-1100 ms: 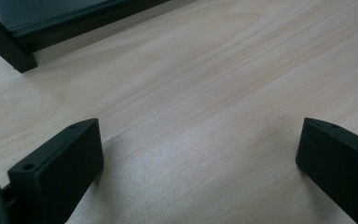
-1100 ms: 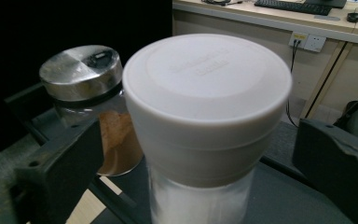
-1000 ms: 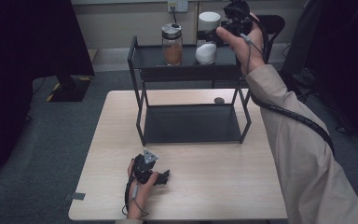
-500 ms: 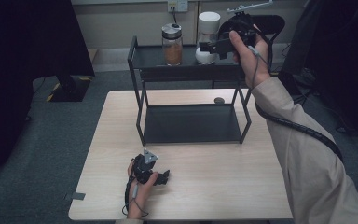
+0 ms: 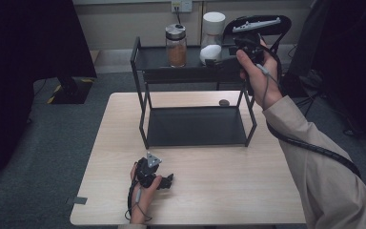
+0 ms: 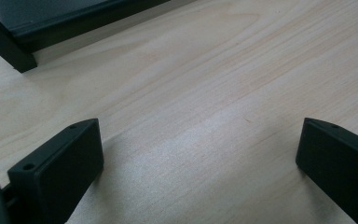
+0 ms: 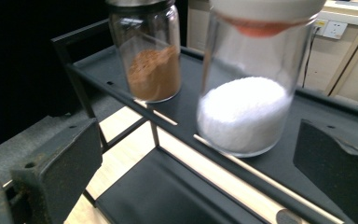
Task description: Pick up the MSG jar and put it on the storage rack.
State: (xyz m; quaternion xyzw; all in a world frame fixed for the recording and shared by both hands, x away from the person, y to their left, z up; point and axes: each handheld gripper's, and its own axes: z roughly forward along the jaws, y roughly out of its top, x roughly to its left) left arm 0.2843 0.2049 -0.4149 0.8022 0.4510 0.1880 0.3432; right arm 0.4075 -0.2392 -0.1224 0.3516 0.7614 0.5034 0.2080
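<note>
Two jars stand on the top shelf of the black rack: one with a white lid and white granules, one with a metal lid and brown powder. They are near each other but apart, the brown one to the left in the high view. The right gripper is raised to shelf height and aimed at the white-granule jar, which sits between its jaws in the right gripper view; the jaws are spread wide and have hold of nothing, with a gap showing on both sides of the glass.

The jar looks like clear glass, so I judge it stiff, smooth and likely slippery, and breakable if it tips off the shelf. Roughly the lower half is filled (the upper part looks empty), so the weight probably sits low and it may be fairly heavy for its size. The best hold seems to be across the straight wall around the middle, level with the top of the granules, rather than on the lid, which could come loose.

The left gripper rests low over the wooden table near its front edge, well apart from the rack; its jaws stand wide and empty over bare wood.

Counted: two jars, two grippers, one rack with two shelves, one table, and one small dark round thing on the tabletop behind the rack.
</note>
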